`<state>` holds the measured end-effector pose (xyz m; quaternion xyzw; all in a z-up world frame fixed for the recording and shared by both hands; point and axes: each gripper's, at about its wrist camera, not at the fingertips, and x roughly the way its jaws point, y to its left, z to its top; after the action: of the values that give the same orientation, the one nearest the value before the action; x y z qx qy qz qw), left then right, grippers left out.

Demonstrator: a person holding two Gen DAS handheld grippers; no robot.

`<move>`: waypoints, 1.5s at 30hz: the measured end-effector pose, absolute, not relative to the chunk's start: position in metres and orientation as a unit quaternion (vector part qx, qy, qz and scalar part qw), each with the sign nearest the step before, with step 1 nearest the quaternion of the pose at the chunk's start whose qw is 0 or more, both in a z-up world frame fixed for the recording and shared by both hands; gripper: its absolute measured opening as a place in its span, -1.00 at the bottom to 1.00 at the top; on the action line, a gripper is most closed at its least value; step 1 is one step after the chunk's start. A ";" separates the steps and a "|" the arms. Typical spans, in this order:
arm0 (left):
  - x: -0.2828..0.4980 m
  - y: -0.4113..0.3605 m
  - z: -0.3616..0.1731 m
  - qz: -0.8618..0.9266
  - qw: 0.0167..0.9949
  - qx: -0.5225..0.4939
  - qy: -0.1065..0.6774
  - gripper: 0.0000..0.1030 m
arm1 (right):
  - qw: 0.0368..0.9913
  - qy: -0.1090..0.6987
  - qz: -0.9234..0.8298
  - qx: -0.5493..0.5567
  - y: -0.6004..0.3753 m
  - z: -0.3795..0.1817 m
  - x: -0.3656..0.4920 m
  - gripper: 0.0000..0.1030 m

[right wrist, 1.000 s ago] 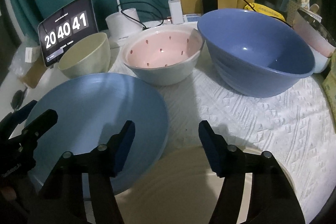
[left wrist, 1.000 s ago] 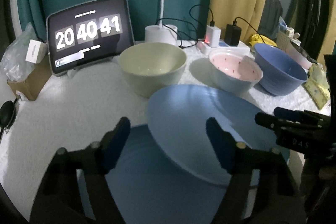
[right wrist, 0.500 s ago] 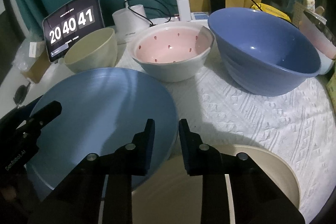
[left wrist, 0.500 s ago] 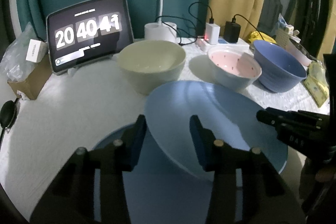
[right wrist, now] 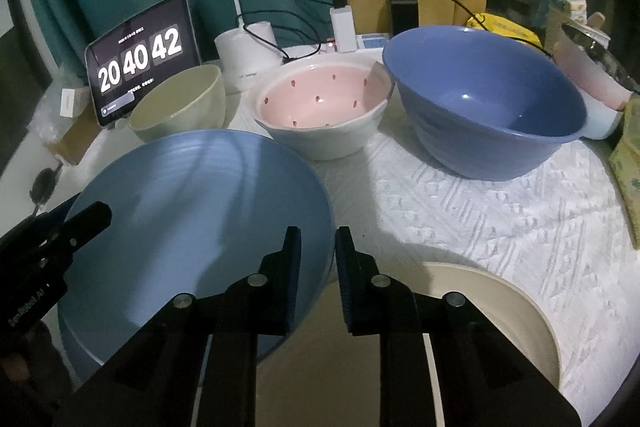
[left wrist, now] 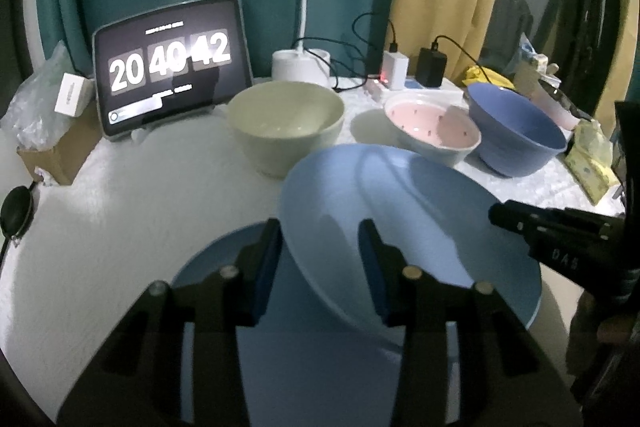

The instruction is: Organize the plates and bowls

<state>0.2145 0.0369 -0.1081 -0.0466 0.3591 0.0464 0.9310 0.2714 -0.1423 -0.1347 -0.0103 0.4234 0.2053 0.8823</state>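
At the far left of the table (left wrist: 100, 219), which is covered by a white textured cloth, a cardboard box (left wrist: 60, 151) with a plastic bag on it is seen, and just beside it a tablet (left wrist: 172, 67) is propped upright, showing 20 40 42. Next to the tablet a pale green bowl (left wrist: 286, 123) is placed, and behind it the white base of a lamp (left wrist: 301, 67) is seen. In front, the light blue plate (left wrist: 408, 227) is held tilted above a darker blue plate (left wrist: 224, 267), which lies flat on the cloth. The left rim of the light blue plate is grasped by the left gripper (left wrist: 320, 263), one finger under the rim and one over it. Its right rim is clamped by the right gripper (right wrist: 318, 279), whose jaws are nearly closed on the thin edge; the exact contact of the pads is partly hidden by the fingers, so it is only probable that both pads are pressed. Under the right gripper a cream plate (right wrist: 500, 299) is seen on the cloth. Further right, a pink bowl (right wrist: 322, 107) with dark red spots is placed, and just beside it a large blue bowl (right wrist: 484, 103). Behind them two chargers (right wrist: 404, 11) are plugged in, and at the far right yellow packets (left wrist: 592, 163) are lying.
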 end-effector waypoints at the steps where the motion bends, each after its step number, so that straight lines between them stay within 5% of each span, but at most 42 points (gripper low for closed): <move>1: 0.213 0.037 -0.107 0.045 0.932 -0.046 0.357 -0.21 | 0.883 0.422 0.205 -0.010 -0.142 -0.133 0.269 -0.62; 45: 0.161 -0.076 -0.098 -0.046 0.935 0.024 0.351 -0.21 | 0.916 0.378 0.130 0.043 -0.260 -0.108 0.190 -0.62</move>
<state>0.1607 -0.0758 -0.0981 0.0237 0.3506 -0.0464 0.9351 0.1897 -0.2599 -0.1080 0.0428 0.3782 0.1299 0.9156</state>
